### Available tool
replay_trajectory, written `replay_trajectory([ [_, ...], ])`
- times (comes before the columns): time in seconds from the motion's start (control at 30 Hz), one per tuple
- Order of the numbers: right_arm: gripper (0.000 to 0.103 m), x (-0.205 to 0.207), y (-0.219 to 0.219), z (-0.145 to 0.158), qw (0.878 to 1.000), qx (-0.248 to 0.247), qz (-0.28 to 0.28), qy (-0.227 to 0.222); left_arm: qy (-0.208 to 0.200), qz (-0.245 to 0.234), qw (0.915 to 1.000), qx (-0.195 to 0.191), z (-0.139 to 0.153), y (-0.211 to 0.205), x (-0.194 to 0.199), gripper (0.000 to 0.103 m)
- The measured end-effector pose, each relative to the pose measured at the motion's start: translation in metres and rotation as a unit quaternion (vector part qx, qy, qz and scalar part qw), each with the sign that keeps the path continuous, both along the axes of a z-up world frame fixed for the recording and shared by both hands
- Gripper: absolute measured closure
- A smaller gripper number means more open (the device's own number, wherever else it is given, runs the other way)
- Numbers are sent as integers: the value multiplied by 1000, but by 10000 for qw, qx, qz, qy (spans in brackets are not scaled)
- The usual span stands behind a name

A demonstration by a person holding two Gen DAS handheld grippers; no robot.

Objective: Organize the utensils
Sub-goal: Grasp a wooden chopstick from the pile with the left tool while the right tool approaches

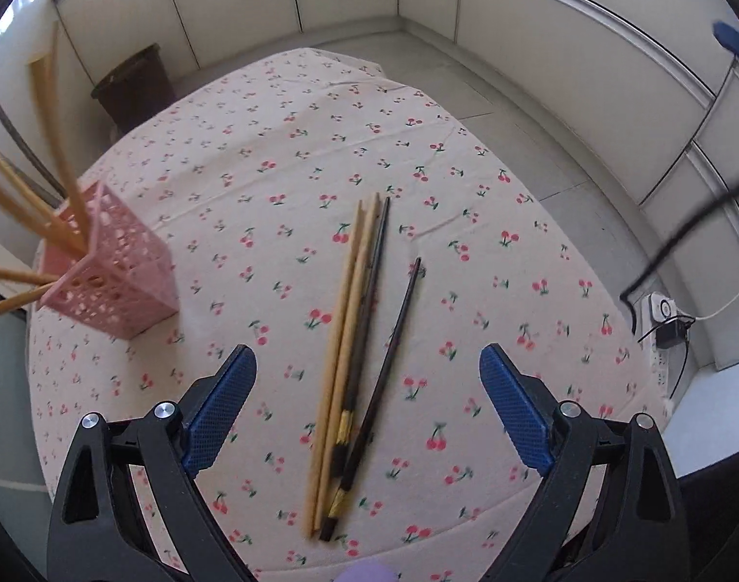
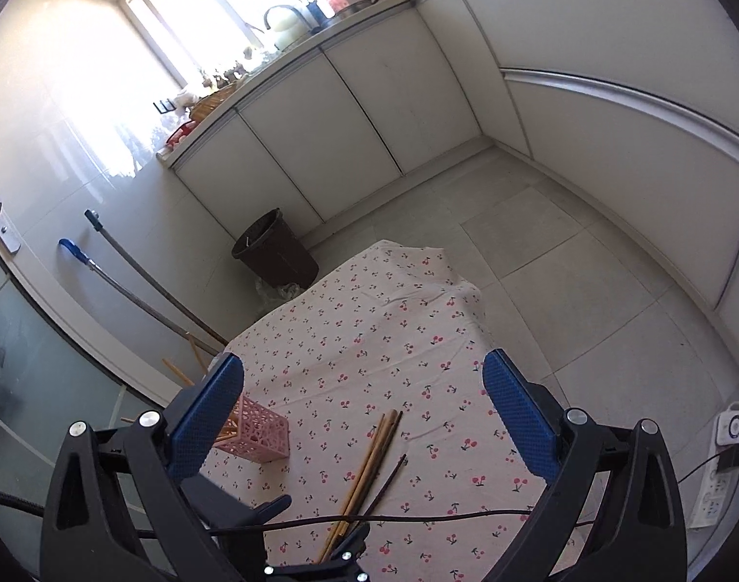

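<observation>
Two wooden chopsticks (image 1: 343, 339) and two dark chopsticks (image 1: 369, 320) lie together on the cherry-print tablecloth (image 1: 466, 223); one dark chopstick (image 1: 393, 354) is set a little to the right. A pink perforated holder (image 1: 112, 271) at the left holds several wooden chopsticks (image 1: 54, 155). My left gripper (image 1: 367, 397) is open, low over the loose chopsticks' near ends. My right gripper (image 2: 364, 412) is open and empty, high above the table. From there I see the holder (image 2: 258, 436), the loose chopsticks (image 2: 369, 465) and the left gripper (image 2: 321, 553) below.
A dark bin (image 2: 275, 252) stands on the floor beyond the table's far left corner. Two mop handles (image 2: 136, 291) lean on the left wall. A power strip (image 1: 663, 334) with cables lies on the floor at the right. White cabinets (image 2: 369, 111) line the back.
</observation>
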State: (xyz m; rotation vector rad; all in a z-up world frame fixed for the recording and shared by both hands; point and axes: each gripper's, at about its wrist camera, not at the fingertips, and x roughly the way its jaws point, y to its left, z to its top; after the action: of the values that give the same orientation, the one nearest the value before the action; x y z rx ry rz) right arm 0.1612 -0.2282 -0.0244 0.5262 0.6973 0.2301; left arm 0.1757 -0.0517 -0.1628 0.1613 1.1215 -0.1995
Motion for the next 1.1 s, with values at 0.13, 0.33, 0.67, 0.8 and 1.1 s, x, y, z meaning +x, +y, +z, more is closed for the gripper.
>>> replay_trajectory([
  [0.13, 7, 15, -18, -22, 9982, 375, -15, 477, 375, 214, 9990, -142, -9, -8, 47, 15],
  [0.33, 7, 39, -17, -56, 9859, 997, 445, 1269, 678, 586, 9958, -174, -27, 2, 90, 48],
  [0.67, 7, 47, -2, -76, 9794, 931, 582, 1697, 841, 934, 9912, -414, -39, 25, 106, 65],
  [0.8, 7, 49, -6, -84, 9747, 1121, 548, 1852, 854, 820, 9923, -376, -42, 20, 106, 65],
  [1.1, 7, 55, -6, -91, 9717, 1131, 544, 2003, 574, 359, 9975, 183, -55, -7, 98, 95],
])
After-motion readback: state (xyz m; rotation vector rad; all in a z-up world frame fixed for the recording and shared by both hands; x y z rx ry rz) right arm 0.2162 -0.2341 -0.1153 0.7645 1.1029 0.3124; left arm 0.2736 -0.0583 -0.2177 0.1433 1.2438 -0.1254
